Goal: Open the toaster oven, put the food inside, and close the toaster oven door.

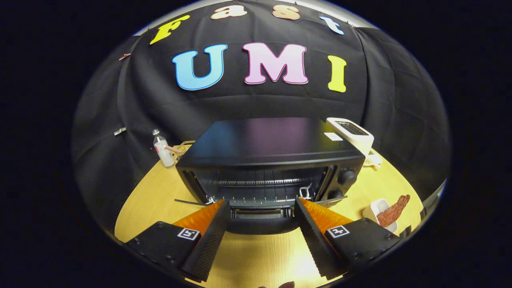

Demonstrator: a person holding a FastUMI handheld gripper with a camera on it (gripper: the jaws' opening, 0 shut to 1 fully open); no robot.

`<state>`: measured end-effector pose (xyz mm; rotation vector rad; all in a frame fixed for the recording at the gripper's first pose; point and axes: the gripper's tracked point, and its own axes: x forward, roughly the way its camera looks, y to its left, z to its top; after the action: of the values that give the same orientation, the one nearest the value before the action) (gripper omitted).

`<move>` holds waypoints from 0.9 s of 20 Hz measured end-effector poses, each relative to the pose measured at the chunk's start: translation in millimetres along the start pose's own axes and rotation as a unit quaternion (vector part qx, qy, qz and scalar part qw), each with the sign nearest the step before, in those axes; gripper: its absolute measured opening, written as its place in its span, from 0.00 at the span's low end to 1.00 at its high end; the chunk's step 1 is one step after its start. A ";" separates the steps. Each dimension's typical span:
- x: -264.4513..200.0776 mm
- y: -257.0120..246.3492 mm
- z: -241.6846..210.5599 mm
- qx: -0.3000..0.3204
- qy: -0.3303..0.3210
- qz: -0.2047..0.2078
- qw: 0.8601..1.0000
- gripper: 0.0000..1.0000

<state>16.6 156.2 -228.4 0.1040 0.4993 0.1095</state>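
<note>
My tongs [262, 208] are spread wide and hold nothing; the two fingers flank the lowered door [260, 218] of the toaster oven [268, 160], which stands open on the yellow counter [256, 256]. The wire rack [260, 184] inside the oven is visible. The food [394, 211], a reddish-brown strip, lies across a small white dish [378, 210] right of the oven, beyond my right finger. A clear bottle [163, 149] stands at the oven's left rear corner; a white device [352, 134] sits at its right rear corner
</note>
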 end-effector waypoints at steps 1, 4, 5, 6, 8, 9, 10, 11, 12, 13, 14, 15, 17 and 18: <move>-4.2 -1.0 -9.7 0.000 0.004 0.000 1.000 0.99; -14.5 -3.5 -35.4 -0.006 0.020 0.000 1.000 0.99; -16.0 -4.6 -42.9 -0.012 0.025 -0.001 1.000 0.98; -17.6 -5.2 -50.0 -0.017 0.030 0.000 0.999 0.97; -18.8 -6.9 -67.9 -0.016 0.055 0.000 0.998 0.96; -18.9 -8.2 -76.7 -0.010 0.069 0.001 0.998 0.96; -18.8 -8.7 -84.6 -0.004 0.080 0.000 0.997 0.97; -19.8 -8.4 -90.5 0.001 0.089 0.000 0.996 0.97; -18.6 -9.0 -97.2 0.002 0.099 0.000 0.995 0.96; -17.5 -10.4 -107.4 0.001 0.111 0.000 0.994 0.96; -16.0 -11.9 -114.5 0.002 0.121 0.000 0.993 0.96; -12.5 -14.0 -116.3 0.004 0.120 -0.001 0.993 0.96; -5.0 -18.9 -112.6 0.000 0.115 -0.004 0.993 0.96; -2.5 -19.3 -111.8 0.000 0.116 -0.004 0.993 0.96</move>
<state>-38.0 144.8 -327.3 0.0892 0.7326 0.1150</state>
